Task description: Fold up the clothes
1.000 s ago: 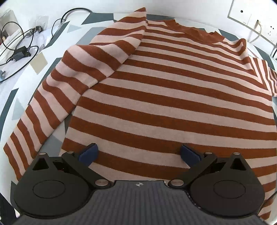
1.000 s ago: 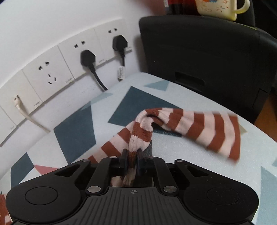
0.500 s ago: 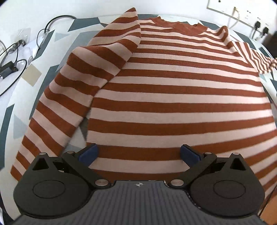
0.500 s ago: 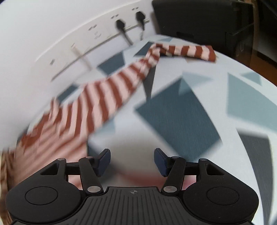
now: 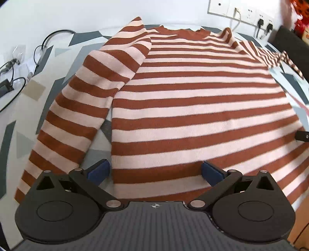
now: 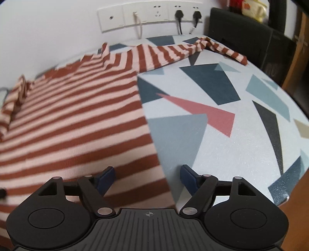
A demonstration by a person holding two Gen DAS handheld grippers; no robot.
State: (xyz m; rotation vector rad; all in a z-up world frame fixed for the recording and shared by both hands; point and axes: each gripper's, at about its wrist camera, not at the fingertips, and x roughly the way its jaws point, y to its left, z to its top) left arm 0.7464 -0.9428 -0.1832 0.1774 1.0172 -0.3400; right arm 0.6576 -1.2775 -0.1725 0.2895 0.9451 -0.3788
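Note:
A rust and pink striped sweater (image 5: 193, 100) lies flat on the patterned table, collar at the far edge. Its left sleeve (image 5: 77, 108) is bent down along the body. Its right sleeve (image 6: 173, 52) stretches out toward the wall sockets. My left gripper (image 5: 155, 170) is open and empty above the hem's left corner. My right gripper (image 6: 147, 178) is open and empty above the hem's right corner, the sweater's side edge (image 6: 154, 139) running between its fingers.
Black cables (image 5: 11, 77) lie on the table's far left. Wall sockets with plugs (image 6: 179, 13) line the back wall. A black box (image 6: 251, 36) stands at the far right. The table's right edge (image 6: 289, 195) drops off close to my right gripper.
My right gripper has let go of the right sleeve, opened, and pulled back to the hem's right corner. My left gripper has shifted back and left to the hem's left corner.

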